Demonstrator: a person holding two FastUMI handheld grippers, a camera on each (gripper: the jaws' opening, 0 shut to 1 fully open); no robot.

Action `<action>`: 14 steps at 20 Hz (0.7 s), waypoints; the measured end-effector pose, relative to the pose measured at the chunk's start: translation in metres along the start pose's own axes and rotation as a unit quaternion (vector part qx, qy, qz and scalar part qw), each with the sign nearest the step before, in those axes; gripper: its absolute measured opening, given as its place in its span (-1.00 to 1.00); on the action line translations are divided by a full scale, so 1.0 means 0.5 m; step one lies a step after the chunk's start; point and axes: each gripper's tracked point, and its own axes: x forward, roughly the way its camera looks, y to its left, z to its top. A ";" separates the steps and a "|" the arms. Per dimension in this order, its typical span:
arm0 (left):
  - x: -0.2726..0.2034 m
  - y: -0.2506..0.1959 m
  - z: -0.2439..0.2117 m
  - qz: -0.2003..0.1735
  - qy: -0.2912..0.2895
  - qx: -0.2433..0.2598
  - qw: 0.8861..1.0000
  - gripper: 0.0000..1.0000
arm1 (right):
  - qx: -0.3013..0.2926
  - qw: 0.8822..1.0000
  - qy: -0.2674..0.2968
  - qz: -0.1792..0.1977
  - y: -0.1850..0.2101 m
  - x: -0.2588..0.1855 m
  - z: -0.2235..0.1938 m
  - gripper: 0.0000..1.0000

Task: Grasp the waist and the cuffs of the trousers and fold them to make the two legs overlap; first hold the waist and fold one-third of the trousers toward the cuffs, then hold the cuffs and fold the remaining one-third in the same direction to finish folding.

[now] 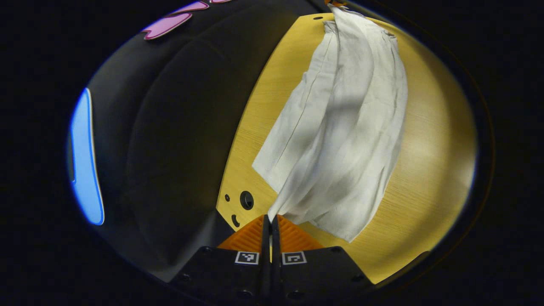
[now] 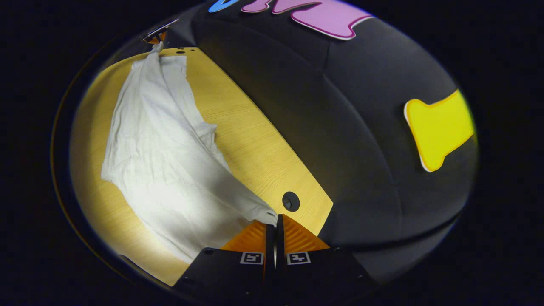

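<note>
- Left gripper (image 1: 270,217), in the left gripper view: fingers (image 1: 250,236) pressed together on one end of the trousers (image 1: 340,140), a pinch of pale cloth caught right at the tips.
- Trousers, same view: lifted and stretched away from the fingers toward the far end of the counter (image 1: 429,170), hanging in long soft folds, lower edge sagging close over the wood.
- Far end of the garment, same view: drawn to a point at the top, just beneath a small piece of the other gripper (image 1: 335,3).
- Counter edge, same view: round holes beside the left fingers, dark booth wall (image 1: 178,127) beyond.
- Right gripper (image 2: 275,217), in the right gripper view: fingers (image 2: 297,238) closed tight on the opposite end of the trousers (image 2: 165,170), cloth bunched at the tips.
- Trousers, same view: spread across the left part of the counter (image 2: 255,144), rising to a narrow point at the far corner, there held at the other gripper (image 2: 156,37).
- Counter, same view: a round hole just beside the right fingers, near the edge; booth wall (image 2: 340,127) to the right.
</note>
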 end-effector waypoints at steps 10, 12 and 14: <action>-0.005 -0.052 0.021 -0.019 -0.024 -0.072 0.997 0.94 | 0.178 0.984 0.002 0.017 0.017 0.020 -0.017 0.96; -0.042 -0.061 0.011 -0.001 -0.033 -0.124 0.992 0.95 | 0.237 0.971 -0.008 0.003 0.004 -0.008 -0.019 0.96; -0.091 -0.080 0.005 0.017 -0.051 -0.202 0.978 0.94 | 0.290 0.957 -0.019 -0.018 -0.013 -0.044 -0.027 0.96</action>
